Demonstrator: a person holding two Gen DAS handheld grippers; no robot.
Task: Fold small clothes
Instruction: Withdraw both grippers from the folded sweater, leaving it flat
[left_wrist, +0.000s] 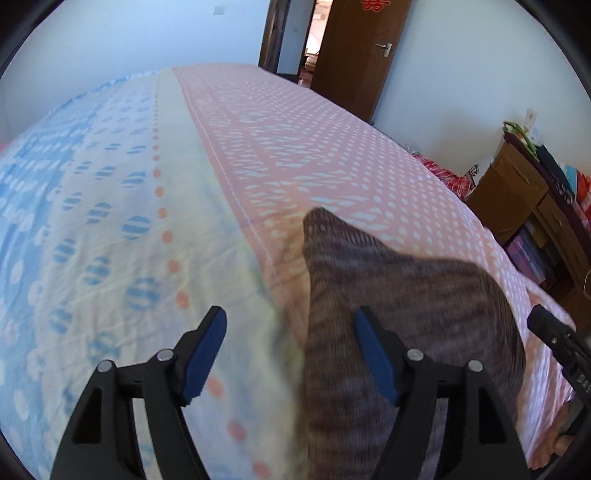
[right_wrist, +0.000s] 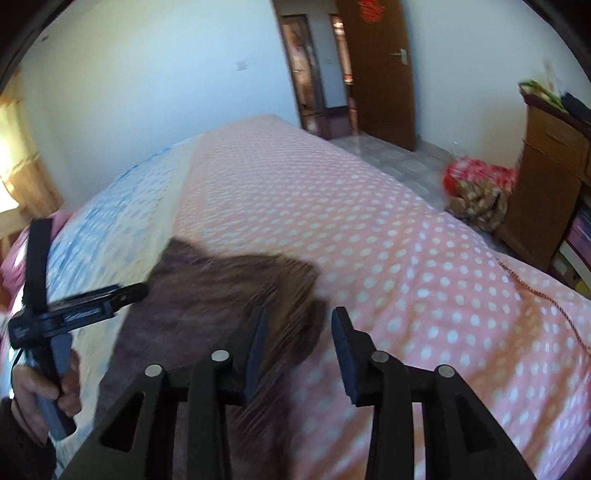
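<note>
A brown-grey striped garment (left_wrist: 399, 295) lies on the bed, partly folded, with a pointed corner toward the far side. My left gripper (left_wrist: 291, 328) is open above the garment's left edge; its right finger is over the cloth, its left finger over the sheet. In the right wrist view the garment (right_wrist: 221, 288) is blurred by motion. My right gripper (right_wrist: 299, 328) is open at the garment's right edge, holding nothing. The left gripper's body (right_wrist: 74, 306) and the hand holding it show at the left there. The right gripper's tip (left_wrist: 554, 332) shows at the right edge of the left wrist view.
The bed has a pink dotted sheet (right_wrist: 406, 240) on the right and a blue-and-cream patterned part (left_wrist: 92, 221) on the left. A wooden cabinet (right_wrist: 546, 177) and a red bag (right_wrist: 476, 184) stand on the floor to the right. A brown door (right_wrist: 380, 74) is beyond the bed.
</note>
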